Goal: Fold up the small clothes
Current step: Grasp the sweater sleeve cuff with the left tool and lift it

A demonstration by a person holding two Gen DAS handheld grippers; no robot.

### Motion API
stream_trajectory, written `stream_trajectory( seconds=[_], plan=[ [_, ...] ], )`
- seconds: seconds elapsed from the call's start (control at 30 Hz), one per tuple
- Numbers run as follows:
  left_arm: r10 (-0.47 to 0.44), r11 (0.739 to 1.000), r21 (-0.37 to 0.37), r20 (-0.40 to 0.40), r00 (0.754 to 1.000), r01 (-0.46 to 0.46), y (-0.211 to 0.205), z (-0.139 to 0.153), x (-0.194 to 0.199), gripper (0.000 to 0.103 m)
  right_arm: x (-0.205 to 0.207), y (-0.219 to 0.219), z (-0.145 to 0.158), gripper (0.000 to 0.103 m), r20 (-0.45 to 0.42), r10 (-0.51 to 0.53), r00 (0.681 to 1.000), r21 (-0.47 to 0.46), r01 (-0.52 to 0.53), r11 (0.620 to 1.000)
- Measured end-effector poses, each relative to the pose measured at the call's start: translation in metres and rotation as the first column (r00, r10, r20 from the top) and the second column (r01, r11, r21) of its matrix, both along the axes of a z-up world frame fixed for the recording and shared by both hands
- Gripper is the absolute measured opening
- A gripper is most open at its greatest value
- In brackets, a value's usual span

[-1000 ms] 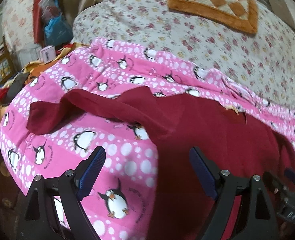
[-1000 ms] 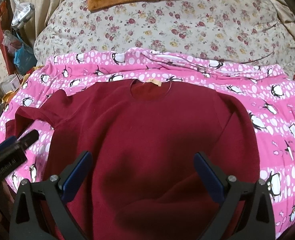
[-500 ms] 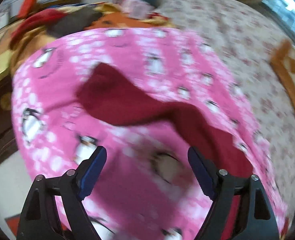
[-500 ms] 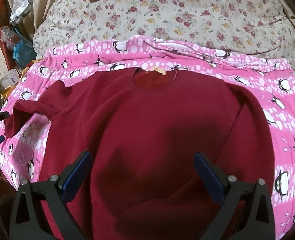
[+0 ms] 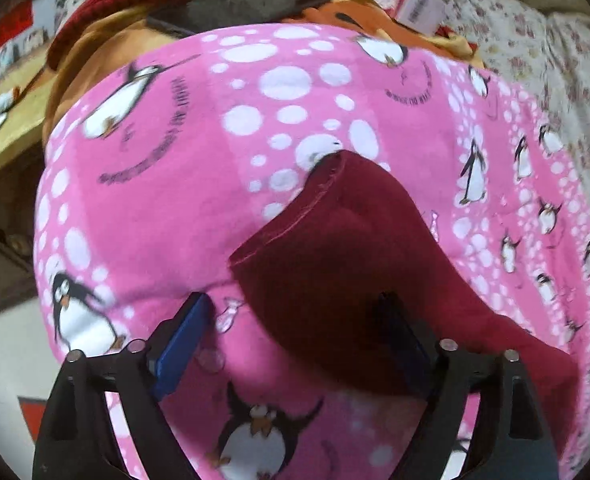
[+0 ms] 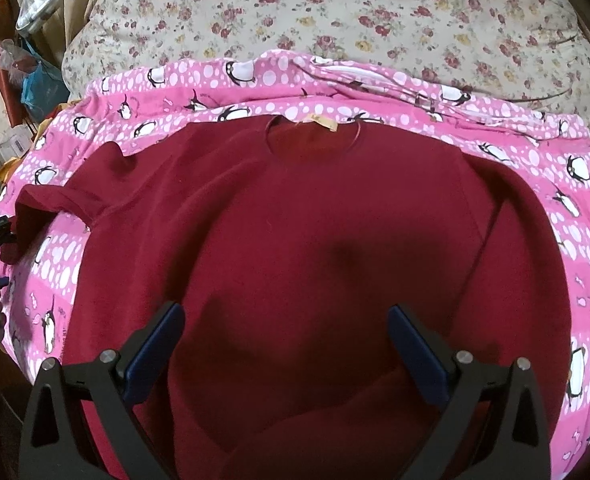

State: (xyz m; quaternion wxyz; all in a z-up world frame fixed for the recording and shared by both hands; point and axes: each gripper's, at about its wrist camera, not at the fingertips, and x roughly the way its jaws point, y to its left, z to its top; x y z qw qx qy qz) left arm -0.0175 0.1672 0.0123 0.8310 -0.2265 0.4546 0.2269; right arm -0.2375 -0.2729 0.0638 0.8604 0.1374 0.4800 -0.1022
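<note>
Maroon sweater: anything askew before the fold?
Yes. The maroon sweater lies flat on the penguin blanket, but its left sleeve is kinked and bunched near the shoulder, not straight. Open left tongs straddle its cuff end.

Left wrist view: tilted steeply down, close over the maroon sleeve (image 5: 335, 248) on the pink penguin blanket (image 5: 167, 208). Right wrist view: higher, farther back, facing 12 o'clock across the whole maroon sweater (image 6: 303, 248). Shared: that sleeve, at 9 o'clock in the right view.

Home bedrm, floral bedding (image 6: 335, 20), penguin blanket (image 6: 575, 168)
</note>
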Motion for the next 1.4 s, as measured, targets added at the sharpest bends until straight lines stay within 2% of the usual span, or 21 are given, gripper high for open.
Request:
stream_trajectory(
  seconds=[0.07, 0.13, 0.17, 0.23, 0.27, 0.33, 0.4, 0.5, 0.67, 0.73, 0.87, 0.9, 1.0, 1.1, 1.2, 1.4],
  plan=[
    [-0.032, 0.999, 0.016, 0.02, 0.999, 0.032, -0.005, 0.002, 0.004, 0.067, 0.001, 0.001, -0.001, 0.103, -0.003, 0.003, 1.0, -0.004, -0.003, 1.0],
    [-0.076, 0.997, -0.008, 0.081, 0.994, 0.077, -0.005, 0.009, 0.003, 0.034, 0.001, 0.002, -0.002, 0.103, -0.006, 0.008, 1.0, -0.011, -0.008, 1.0],
    [-0.102, 0.994, -0.031, 0.096, 0.99, 0.105, -0.003, 0.013, 0.002, 0.0, 0.001, 0.002, -0.002, 0.103, -0.008, 0.011, 1.0, -0.013, -0.011, 1.0],
    [-0.151, 0.974, -0.146, 0.145, 0.978, 0.172, 0.001, 0.018, 0.003, 0.0, 0.001, 0.002, -0.002, 0.103, -0.011, 0.016, 1.0, -0.014, -0.016, 1.0],
    [-0.151, 0.967, -0.177, 0.173, 0.973, 0.181, 0.004, 0.025, 0.001, 0.0, 0.001, 0.001, -0.002, 0.103, -0.01, 0.017, 1.0, -0.012, -0.017, 1.0],
    [-0.166, 0.961, -0.179, 0.225, 0.96, 0.209, 0.004, 0.042, -0.003, 0.0, 0.0, 0.001, -0.001, 0.103, -0.008, 0.018, 1.0, -0.006, -0.018, 1.0],
    [-0.205, 0.949, -0.176, 0.29, 0.935, 0.263, -0.004, 0.07, -0.002, 0.0, -0.002, 0.0, -0.001, 0.103, -0.004, 0.018, 1.0, 0.001, -0.018, 1.0],
    [-0.276, 0.924, -0.151, 0.376, 0.885, 0.352, -0.023, 0.114, -0.005, 0.0, -0.003, -0.002, 0.0, 0.103, 0.0, 0.018, 1.0, 0.013, -0.018, 1.0],
    [-0.422, 0.85, -0.078, 0.491, 0.762, 0.521, -0.074, 0.184, -0.02, 0.0, -0.005, -0.005, 0.001, 0.103, 0.014, 0.011, 1.0, 0.034, -0.012, 0.999],
    [-0.477, 0.808, -0.064, 0.513, 0.714, 0.585, -0.103, 0.203, -0.021, 0.0, -0.007, -0.007, 0.003, 0.103, 0.02, 0.009, 1.0, 0.043, -0.01, 0.999],
    [-0.606, 0.698, -0.009, 0.524, 0.598, 0.716, -0.173, 0.224, -0.034, 0.0, -0.011, -0.015, 0.008, 0.103, 0.038, -0.008, 0.999, 0.051, 0.006, 0.999],
    [-0.642, 0.663, 0.004, 0.518, 0.565, 0.749, -0.195, 0.224, -0.039, 0.0, -0.013, -0.018, 0.009, 0.103, 0.042, -0.015, 0.999, 0.051, 0.013, 0.999],
    [-0.721, 0.578, 0.024, 0.483, 0.497, 0.816, -0.25, 0.213, -0.052, 0.0, -0.017, -0.03, 0.012, 0.103, 0.059, -0.039, 0.997, 0.064, 0.035, 0.997],
    [-0.779, 0.508, 0.022, 0.438, 0.448, 0.861, -0.296, 0.191, -0.065, 0.0, -0.021, -0.043, 0.015, 0.103, 0.07, -0.069, 0.995, 0.087, 0.063, 0.994],
    [-0.82, 0.445, -0.006, 0.399, 0.41, 0.895, -0.338, 0.164, -0.076, 0.0, -0.026, -0.058, 0.019, 0.103, 0.076, -0.105, 0.992, 0.078, 0.099, 0.992],
    [-0.884, 0.369, -0.055, 0.288, 0.369, 0.928, -0.393, 0.097, -0.087, 0.0, -0.042, -0.1, 0.019, 0.103, 0.095, -0.219, 0.971, 0.093, 0.21, 0.973]
  ],
)
